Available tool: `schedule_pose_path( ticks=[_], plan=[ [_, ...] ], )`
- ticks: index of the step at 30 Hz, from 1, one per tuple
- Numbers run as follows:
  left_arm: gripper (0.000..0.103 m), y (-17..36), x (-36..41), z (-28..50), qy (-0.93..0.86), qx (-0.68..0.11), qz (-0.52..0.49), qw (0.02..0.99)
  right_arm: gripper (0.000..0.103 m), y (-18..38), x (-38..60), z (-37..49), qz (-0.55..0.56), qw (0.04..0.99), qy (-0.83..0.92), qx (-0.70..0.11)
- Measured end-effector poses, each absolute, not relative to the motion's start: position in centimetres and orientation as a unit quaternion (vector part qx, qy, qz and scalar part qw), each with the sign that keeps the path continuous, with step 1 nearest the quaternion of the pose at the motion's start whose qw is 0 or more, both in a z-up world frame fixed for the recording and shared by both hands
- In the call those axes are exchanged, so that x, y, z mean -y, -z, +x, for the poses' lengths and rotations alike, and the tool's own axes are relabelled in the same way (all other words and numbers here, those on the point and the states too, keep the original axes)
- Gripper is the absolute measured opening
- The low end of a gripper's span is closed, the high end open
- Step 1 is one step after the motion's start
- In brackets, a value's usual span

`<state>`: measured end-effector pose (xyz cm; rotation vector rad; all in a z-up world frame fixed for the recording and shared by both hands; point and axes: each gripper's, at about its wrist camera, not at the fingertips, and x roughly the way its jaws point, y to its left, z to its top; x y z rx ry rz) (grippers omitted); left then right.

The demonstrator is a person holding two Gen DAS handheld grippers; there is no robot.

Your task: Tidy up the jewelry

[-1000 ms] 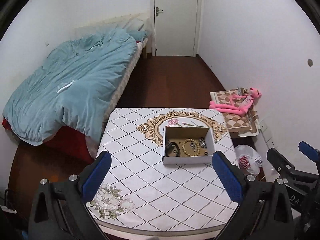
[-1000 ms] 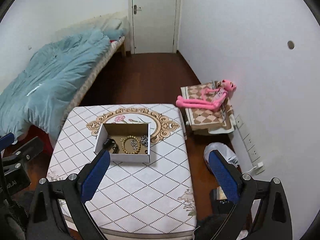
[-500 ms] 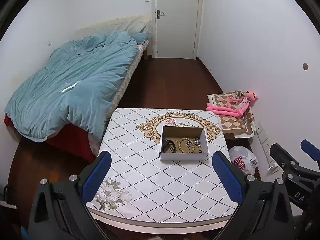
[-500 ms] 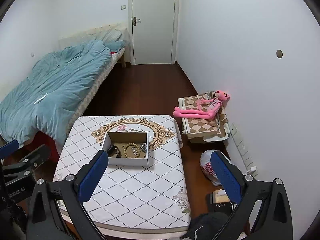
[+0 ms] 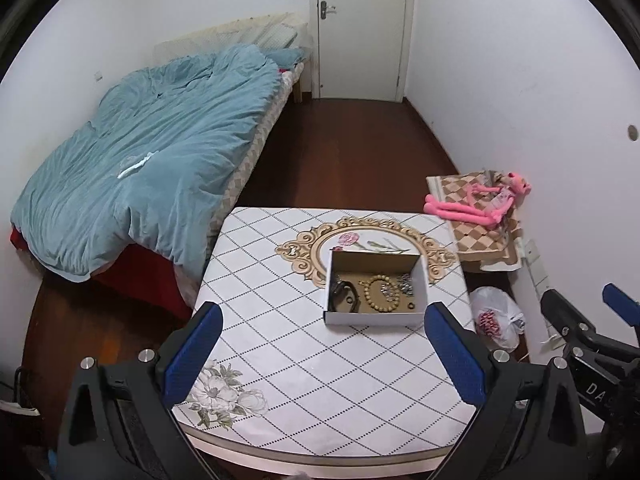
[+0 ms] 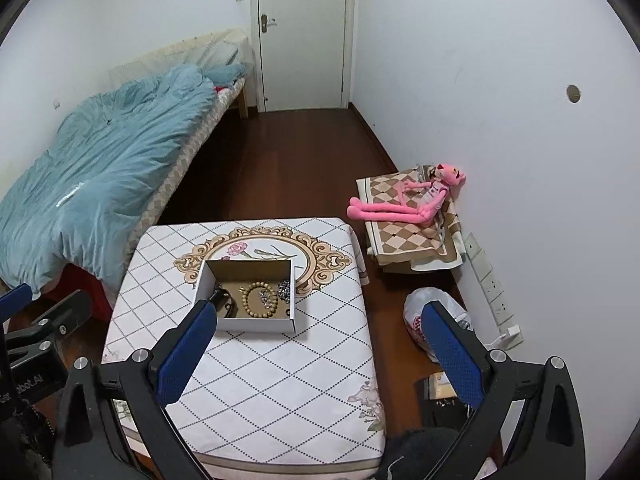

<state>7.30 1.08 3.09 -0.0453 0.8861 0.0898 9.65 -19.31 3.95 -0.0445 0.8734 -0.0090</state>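
Note:
An open white cardboard box [image 5: 374,317] stands on the far half of the patterned table [image 5: 280,360]. Inside lie a tan bead bracelet [image 5: 380,299], a dark bracelet [image 5: 344,298] and a silvery piece [image 5: 405,283]. In the right wrist view the box [image 6: 256,325] holds the same bead bracelet [image 6: 259,301]. My left gripper [image 5: 320,356] is open and empty, high above the table's near edge. My right gripper [image 6: 316,356] is open and empty, high above the table's right side.
A bed with a teal duvet [image 5: 152,168] stands left of the table. A pink plush toy [image 6: 404,202] lies on a checkered cushion by the right wall. A white plastic bag [image 6: 432,316] sits on the floor right of the table. A closed door [image 5: 360,28] is at the back.
Both grippers have risen and pulled back from the table; the box looks smaller and farther away. Both stay open and empty.

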Motion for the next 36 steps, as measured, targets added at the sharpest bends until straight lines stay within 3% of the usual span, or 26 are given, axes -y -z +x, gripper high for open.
schedule_pose_path(
  ticks=[16,36],
  plan=[
    [0.103,0.8,-1.1,12.0,-0.059,-0.466,-0.002,0.883,0.103,0.2,18.2,15.1,-0.042,0.882,0.003,-0.469],
    [0.103,1.4,-2.0,12.2,-0.061,-0.474,-0.013,0.879,0.103,1.2,17.5,15.4,-0.039,0.874,-0.008,-0.485]
  ],
)
